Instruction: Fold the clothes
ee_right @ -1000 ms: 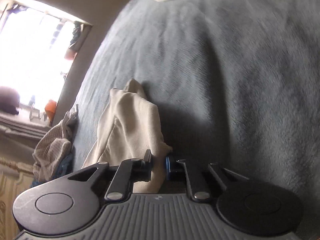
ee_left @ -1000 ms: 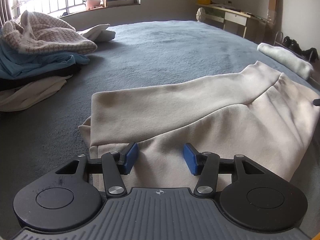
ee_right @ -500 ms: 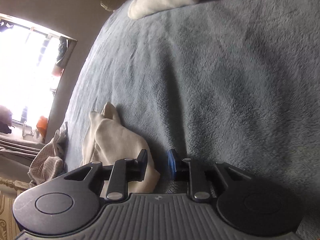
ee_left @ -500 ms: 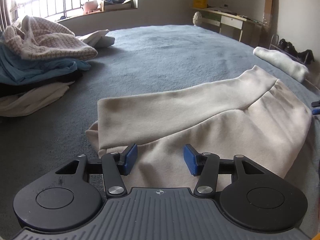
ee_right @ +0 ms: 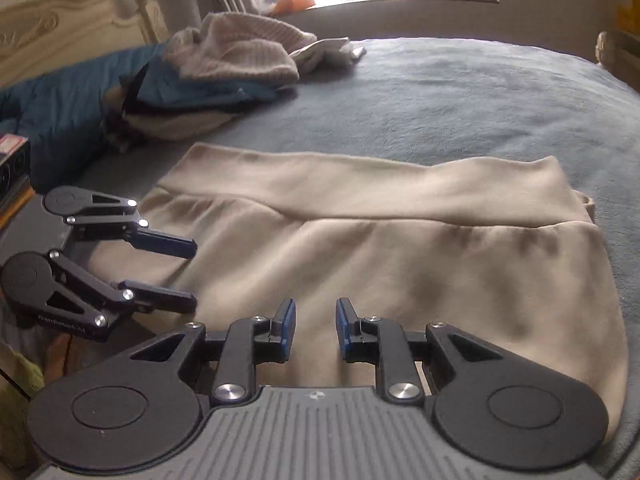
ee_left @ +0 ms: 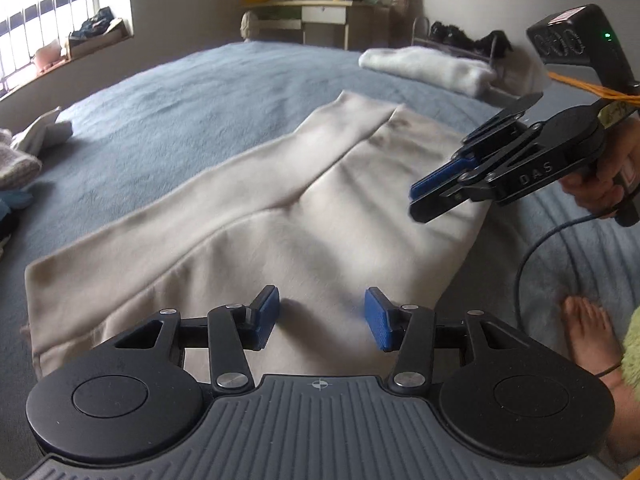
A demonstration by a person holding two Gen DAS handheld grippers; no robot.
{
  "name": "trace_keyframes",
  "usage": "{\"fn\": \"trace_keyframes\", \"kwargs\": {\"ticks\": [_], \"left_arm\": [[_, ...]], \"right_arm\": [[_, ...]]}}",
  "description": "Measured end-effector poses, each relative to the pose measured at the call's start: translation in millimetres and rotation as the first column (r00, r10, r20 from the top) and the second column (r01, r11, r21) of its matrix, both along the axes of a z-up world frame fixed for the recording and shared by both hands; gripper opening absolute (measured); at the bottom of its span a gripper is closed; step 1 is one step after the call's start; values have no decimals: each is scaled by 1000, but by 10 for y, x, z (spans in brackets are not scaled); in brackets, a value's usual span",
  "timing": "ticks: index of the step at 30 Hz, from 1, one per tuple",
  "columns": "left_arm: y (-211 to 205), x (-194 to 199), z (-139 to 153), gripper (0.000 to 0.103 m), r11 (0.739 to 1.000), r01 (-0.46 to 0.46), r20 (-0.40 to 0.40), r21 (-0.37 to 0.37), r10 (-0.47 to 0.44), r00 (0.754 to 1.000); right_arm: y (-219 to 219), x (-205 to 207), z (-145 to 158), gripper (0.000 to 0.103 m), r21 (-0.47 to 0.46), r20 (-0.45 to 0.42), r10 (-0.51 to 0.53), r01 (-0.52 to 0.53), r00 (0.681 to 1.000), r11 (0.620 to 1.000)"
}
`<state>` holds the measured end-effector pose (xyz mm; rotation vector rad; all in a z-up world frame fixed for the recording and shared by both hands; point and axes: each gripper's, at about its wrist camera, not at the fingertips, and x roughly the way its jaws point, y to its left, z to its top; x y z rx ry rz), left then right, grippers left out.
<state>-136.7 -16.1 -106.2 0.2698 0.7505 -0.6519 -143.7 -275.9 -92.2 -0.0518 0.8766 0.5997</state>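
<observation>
Two grippers hang over the beige garment (ee_left: pixel 304 216), which lies flat and doubled lengthwise near the bed's (ee_left: pixel 192 104) near edge. My left gripper (ee_left: pixel 322 318) has jaws wide apart, empty; my right gripper (ee_right: pixel 315 330) stands part open, empty. I judge any further fold needs both corners pinched evenly. Open blanket lies beyond; the clothes pile (ee_right: pixel 208 68) sits well apart.

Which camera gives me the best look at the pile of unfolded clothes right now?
The right wrist view. The pile of unfolded clothes sits whole at upper left there, knit top over blue layers, beyond the beige garment. The left wrist view catches only a sliver of the pile at its left edge.
</observation>
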Motion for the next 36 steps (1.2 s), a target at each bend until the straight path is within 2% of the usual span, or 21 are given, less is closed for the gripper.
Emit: {"fn": "trace_keyframes", "kwargs": {"ticks": [3, 4, 5, 7, 11, 14, 18, 21, 25, 30, 33, 36], "left_arm": [[325, -48, -17, 44, 998, -64, -29, 21, 65, 997], [433, -63, -23, 44, 996, -85, -38, 29, 86, 996], [541, -79, -29, 45, 994, -106, -48, 36, 108, 993], [758, -111, -41, 45, 988, -148, -65, 52, 151, 986], [1001, -122, 1, 50, 975, -207, -87, 82, 213, 973], [1114, -126, -1, 50, 963, -248, -94, 105, 258, 961], [1265, -137, 55, 49, 937, -333, -103, 110, 344, 933], [1277, -153, 255, 49, 931, -351, -50, 99, 357, 933], [1037, 24, 456, 51, 951, -308, -12, 28, 308, 951], [478, 361, 359, 51, 969, -248, 6, 4, 248, 969], [271, 536, 206, 51, 959, -283, 0, 7, 283, 959], [212, 694, 35, 57, 932, -359, -42, 49, 361, 932]], "right_arm": [[-264, -145, -109, 21, -78, 25, -34, 36, 999, 996], [-412, -157, -112, 19, -57, 18, -72, 72, 997, 996], [-577, -144, -112, 10, -8, -11, -112, 112, 994, 994], [-892, -118, -111, 0, 76, -68, -188, 193, 980, 978], [-1125, -84, -87, 0, 36, -48, -325, 327, 944, 944], [-1210, -98, -70, 0, 37, -39, -377, 378, 926, 925], [-1177, -115, -6, 0, 7, -3, -413, 413, 911, 911], [-1019, -130, 174, 2, 14, 75, -391, 391, 917, 920], [-667, -23, 378, 2, 55, 132, -287, 282, 949, 958], [-120, 248, 333, 3, 33, 175, -166, 162, 971, 986], [137, 319, 244, 3, -43, 221, -114, 127, 968, 991], [235, 413, -12, 3, -148, 198, -119, 150, 973, 978]]}}
